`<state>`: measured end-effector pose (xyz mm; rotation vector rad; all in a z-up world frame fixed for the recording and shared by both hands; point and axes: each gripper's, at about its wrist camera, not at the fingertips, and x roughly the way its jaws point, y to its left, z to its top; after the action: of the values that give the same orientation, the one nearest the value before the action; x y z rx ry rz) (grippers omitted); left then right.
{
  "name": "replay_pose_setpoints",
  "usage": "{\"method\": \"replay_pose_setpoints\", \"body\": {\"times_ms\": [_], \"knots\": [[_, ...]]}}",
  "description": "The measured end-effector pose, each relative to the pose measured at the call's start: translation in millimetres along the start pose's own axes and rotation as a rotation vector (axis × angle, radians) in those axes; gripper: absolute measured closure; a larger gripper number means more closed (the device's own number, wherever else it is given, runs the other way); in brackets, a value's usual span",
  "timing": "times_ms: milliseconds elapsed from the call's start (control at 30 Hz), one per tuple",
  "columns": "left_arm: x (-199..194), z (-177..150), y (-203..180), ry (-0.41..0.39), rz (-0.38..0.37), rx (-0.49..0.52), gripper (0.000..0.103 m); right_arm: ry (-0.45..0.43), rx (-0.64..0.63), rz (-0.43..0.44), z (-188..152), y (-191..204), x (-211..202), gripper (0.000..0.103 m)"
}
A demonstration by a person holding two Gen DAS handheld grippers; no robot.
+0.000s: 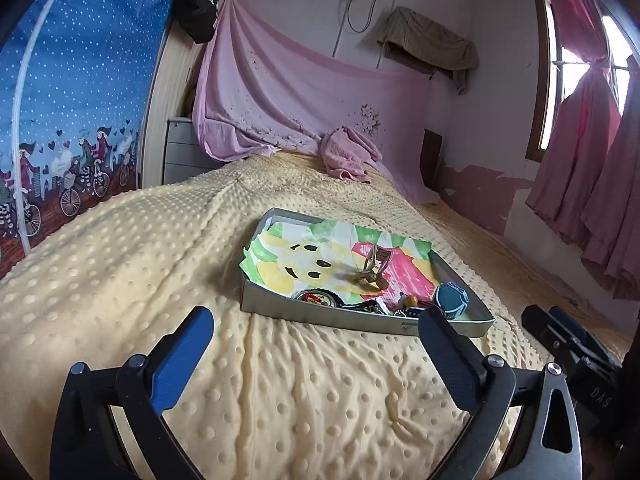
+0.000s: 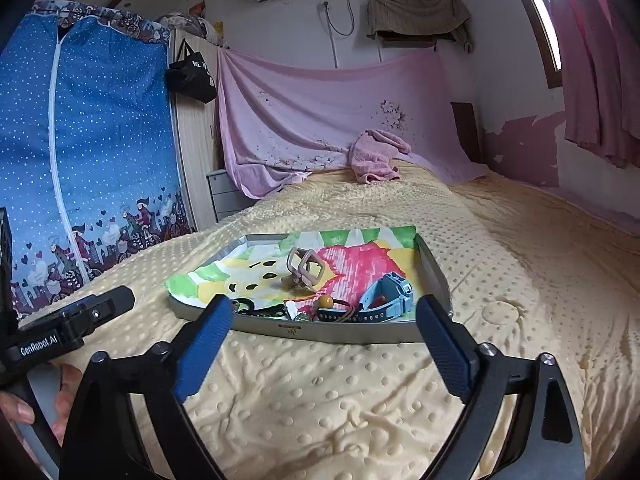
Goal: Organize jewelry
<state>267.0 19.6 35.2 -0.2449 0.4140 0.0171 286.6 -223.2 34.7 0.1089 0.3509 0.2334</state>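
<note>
Both claws spread, nothing between the jaws: left gripper (image 1: pixel 316 344), right gripper (image 2: pixel 324 336). Tray (image 2: pixel 332 332) with jewelry lies straight ahead on yellow blanket (image 2: pixel 340 400), long edge crosswise. Blue watch (image 2: pixel 386 296) sits right-front, judged nearer the right gripper.

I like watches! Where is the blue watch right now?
The chunky blue watch lies inside the shallow grey metal tray on the yellow dotted blanket, in the tray's near right corner, right of the orange bead.
</note>
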Motion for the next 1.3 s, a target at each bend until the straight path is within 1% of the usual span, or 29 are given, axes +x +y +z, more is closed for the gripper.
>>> {"method": "replay_pose_setpoints", "body": {"times_ms": [200,300,533,600,667,1000,1200,1300], "knots": [[-21,-10,1,-0.025,0.011,0.01,0.0,-0.022,0.02,0.006,1,-1,-25,0.01],[-32,-14,0,-0.034,0.015,0.015,0.0,-0.028,0.026,0.005,-1,0,-36,0.007],[-62,-24,-1,-0.045,0.015,0.043,0.0,-0.031,0.058,0.012,-12,2,-66,0.006],[-70,-27,-1,-0.046,0.016,0.056,0.0,-0.029,0.061,0.01,-17,4,-74,0.005],[-79,-30,-1,-0.047,0.014,0.063,0.0,-0.026,0.057,0.006,-22,6,-82,0.002],[-116,-40,4,-0.061,0.006,0.073,0.0,-0.028,0.052,-0.022,-36,11,-122,0.002],[-131,-50,4,-0.056,0.006,0.111,0.0,-0.026,0.013,-0.052,-48,19,-143,0.002],[-137,-56,6,-0.049,0.004,0.119,0.0,-0.009,-0.003,-0.063,-53,23,-152,0.002]]}}
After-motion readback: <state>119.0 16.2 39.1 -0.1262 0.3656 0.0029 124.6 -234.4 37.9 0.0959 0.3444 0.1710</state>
